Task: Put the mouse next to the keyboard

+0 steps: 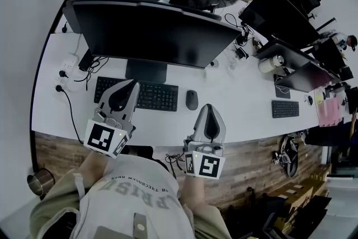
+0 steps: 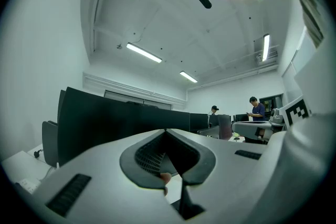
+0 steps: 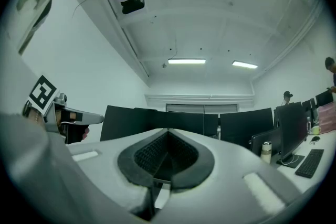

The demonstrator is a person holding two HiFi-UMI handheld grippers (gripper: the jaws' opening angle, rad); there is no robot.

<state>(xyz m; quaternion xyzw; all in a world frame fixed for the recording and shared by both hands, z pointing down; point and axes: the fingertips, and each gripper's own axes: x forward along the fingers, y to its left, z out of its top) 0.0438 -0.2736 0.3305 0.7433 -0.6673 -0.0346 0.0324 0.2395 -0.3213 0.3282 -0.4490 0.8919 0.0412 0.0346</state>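
Mouse (image 1: 192,99): just right of keyboard (image 1: 156,97); placing looks done.
Left gripper (image 1: 127,89): jaws together, empty.
Right gripper (image 1: 209,112): same.

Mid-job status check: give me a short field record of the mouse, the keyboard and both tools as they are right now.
mouse: on the white desk, just right of the keyboard, narrow gap, nothing touching it
keyboard: in front of the monitor
left tool: shut, empty, overlapping the keyboard's left part in the head view
right tool: shut, empty, nearer the desk's front edge than the mouse, slightly to its right
held: nothing
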